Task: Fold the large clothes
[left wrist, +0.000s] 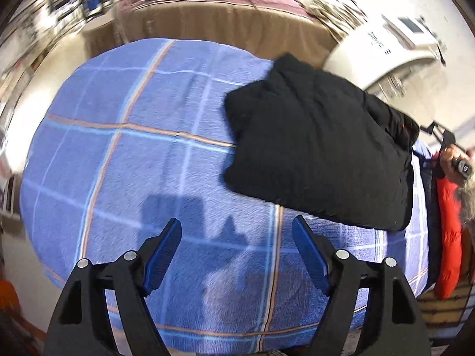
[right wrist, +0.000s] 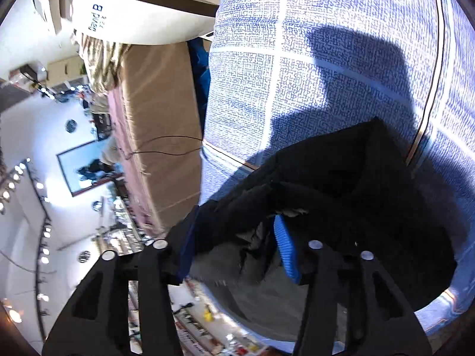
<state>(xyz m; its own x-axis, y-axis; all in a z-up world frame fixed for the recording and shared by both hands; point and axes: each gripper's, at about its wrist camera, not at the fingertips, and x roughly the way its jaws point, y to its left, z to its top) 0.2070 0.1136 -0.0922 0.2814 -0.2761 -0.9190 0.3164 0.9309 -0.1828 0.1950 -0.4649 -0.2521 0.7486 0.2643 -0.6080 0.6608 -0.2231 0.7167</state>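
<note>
1. Nearest to the left wrist camera, the left gripper (left wrist: 236, 233) is seen with its two blue pads wide apart; nothing is held between them, and only its shadow falls on the cloth below.
2. Under it, a blue checked bedcover (left wrist: 127, 154) is spread over the bed and is seen bare on this side.
3. A little further, the black garment (left wrist: 320, 154) is seen as a thick, compact bundle. It hangs partly above the bedcover, lifted from its far right edge.
4. In the right wrist view, the right gripper (right wrist: 237, 246) is found at that edge. The black garment (right wrist: 341, 201) is bunched between its fingers, and one blue pad (right wrist: 286, 252) is still visible beside the fabric. The fingers seem closed on the garment, though the exact contact is hidden by folds.
5. The hand (left wrist: 452, 160) that carries the right gripper is seen at the right border of the left view, next to an orange jacket (left wrist: 449, 237).
6. Behind the bed, a second bed with a beige skirt (left wrist: 225, 26) is noticed.
7. As a judgement, the folding seems mostly done, because the garment is already compact. What seems left is for the bundle to be laid down neatly and released.
</note>
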